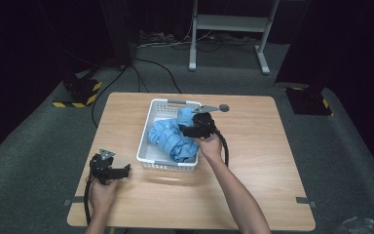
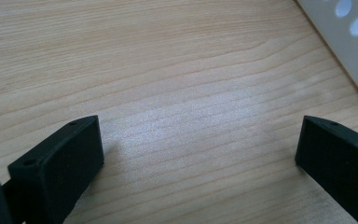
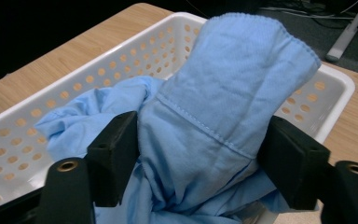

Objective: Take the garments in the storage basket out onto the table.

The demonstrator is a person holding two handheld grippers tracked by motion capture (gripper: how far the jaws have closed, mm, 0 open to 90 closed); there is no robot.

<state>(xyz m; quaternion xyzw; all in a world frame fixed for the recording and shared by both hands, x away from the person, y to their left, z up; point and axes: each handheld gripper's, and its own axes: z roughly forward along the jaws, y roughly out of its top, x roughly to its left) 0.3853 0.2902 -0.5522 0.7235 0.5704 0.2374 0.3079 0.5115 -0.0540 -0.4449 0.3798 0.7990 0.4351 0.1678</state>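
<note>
Blue cloth (image 3: 214, 107) bulged between the right gripper (image 3: 200, 158)'s half-closed jaws, a loose bunch that might slip free; the left gripper (image 2: 196, 154) gaped empty.

A basket (image 1: 148, 127) is sitting at the middle of the tabletop (image 1: 253, 161), with a heap of cloth (image 1: 170, 139) lying inside it. The right tool (image 1: 189, 127) is hanging over the basket's right side, straddling a raised fold of the cloth. The left tool (image 1: 121, 171) is resting at lower left, just beside the basket's near corner.
</note>
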